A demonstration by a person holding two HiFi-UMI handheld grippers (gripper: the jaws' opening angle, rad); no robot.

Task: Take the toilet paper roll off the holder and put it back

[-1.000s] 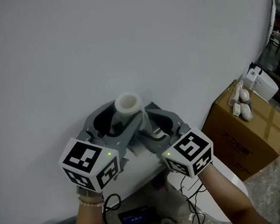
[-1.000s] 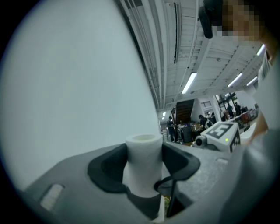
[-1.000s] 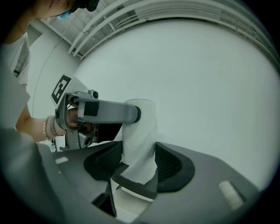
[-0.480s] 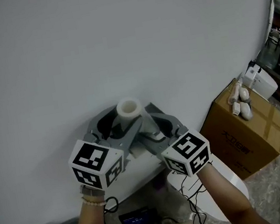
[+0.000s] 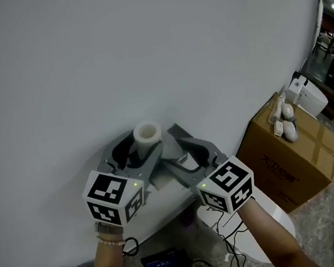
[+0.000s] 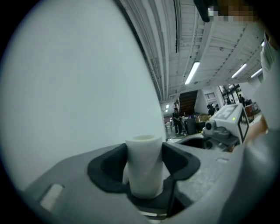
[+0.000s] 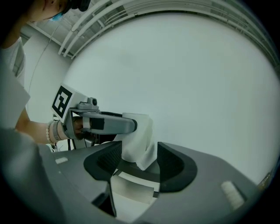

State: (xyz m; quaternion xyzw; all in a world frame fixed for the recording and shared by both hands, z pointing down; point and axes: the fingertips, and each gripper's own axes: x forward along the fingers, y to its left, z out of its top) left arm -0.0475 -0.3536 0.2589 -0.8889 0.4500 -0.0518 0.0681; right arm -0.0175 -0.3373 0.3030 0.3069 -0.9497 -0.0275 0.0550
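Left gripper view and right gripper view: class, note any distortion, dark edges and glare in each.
Left gripper view: the fisheye bends the ceiling lights, the corners are black, and the toilet paper roll is evenly lit. Right gripper view: the same black corners, the wall bulges into a curve, no glare.

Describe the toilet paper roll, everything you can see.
The toilet paper roll is white, slim and soft-looking, its hollow end facing up. It stands upright near a pale wall, clamped low down between the fingers of the left gripper. A loose corner of paper hangs by the open fingers of the right gripper; contact there is unclear.
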